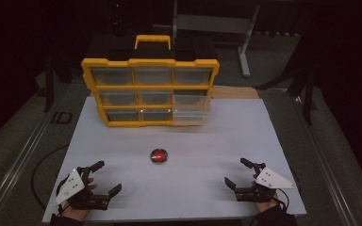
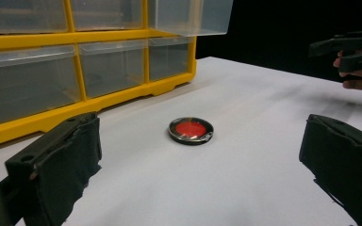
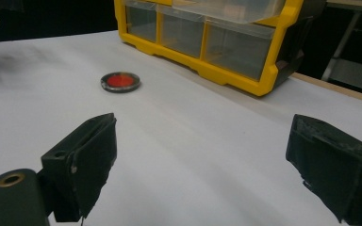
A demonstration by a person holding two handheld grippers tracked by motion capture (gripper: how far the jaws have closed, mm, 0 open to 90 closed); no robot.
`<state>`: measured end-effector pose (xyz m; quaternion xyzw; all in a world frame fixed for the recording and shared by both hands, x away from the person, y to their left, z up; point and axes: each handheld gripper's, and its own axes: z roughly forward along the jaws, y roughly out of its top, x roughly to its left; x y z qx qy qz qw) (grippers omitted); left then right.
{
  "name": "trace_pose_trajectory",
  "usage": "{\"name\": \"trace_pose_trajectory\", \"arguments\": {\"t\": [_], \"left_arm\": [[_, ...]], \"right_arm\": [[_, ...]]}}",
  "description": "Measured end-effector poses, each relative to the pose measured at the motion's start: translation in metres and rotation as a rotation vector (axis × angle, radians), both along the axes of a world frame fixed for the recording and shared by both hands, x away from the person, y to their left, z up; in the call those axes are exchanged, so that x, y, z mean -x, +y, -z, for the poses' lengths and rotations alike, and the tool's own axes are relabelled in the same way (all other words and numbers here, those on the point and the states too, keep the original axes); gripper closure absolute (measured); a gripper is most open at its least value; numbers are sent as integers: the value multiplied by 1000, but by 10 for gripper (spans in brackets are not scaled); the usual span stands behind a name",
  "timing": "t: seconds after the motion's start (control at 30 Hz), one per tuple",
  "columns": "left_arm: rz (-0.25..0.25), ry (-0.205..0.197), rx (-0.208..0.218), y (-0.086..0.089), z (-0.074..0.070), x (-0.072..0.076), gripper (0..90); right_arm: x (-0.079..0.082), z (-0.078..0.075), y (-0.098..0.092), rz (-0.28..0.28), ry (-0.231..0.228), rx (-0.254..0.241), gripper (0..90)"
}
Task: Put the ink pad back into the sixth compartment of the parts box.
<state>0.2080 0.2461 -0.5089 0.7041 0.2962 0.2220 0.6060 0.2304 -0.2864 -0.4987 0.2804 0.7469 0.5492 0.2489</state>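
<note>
A small round red disc with a dark rim (image 1: 159,156) (image 2: 191,130) (image 3: 120,81) lies flat on the white table (image 1: 207,141), in the middle of its near half. My left gripper (image 1: 108,177) (image 2: 200,165) rests at the near left corner, open, with nothing between its black jaws. At the near right my right gripper (image 1: 239,173) (image 3: 202,165) is open too, and bare. Both stand well apart from the disc. A yellow organiser with clear drawers (image 1: 151,92) (image 2: 75,70) (image 3: 207,37) stands upright at the back of the table.
The organiser's lower right drawer (image 1: 192,109) (image 2: 188,16) sticks out toward me. A black-and-yellow handle (image 1: 152,41) tops the organiser. Metal rails (image 1: 14,165) run along both table sides, and a grey frame (image 1: 245,37) stands behind. In the left gripper view the other hand's gripper (image 2: 353,52) shows at far right.
</note>
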Motion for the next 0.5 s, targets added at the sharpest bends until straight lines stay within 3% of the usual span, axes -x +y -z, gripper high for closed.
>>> {"name": "trace_pose_trajectory", "arguments": {"t": [0.2, 0.5], "left_arm": [[2, 5, -12, 0, 1, 0, 3], [-8, 15, -13, 0, 1, 0, 3]], "right_arm": [[0, 0, 3, -11, 5, 13, 94], [-3, 0, 3, -31, 23, -7, 94]]}}
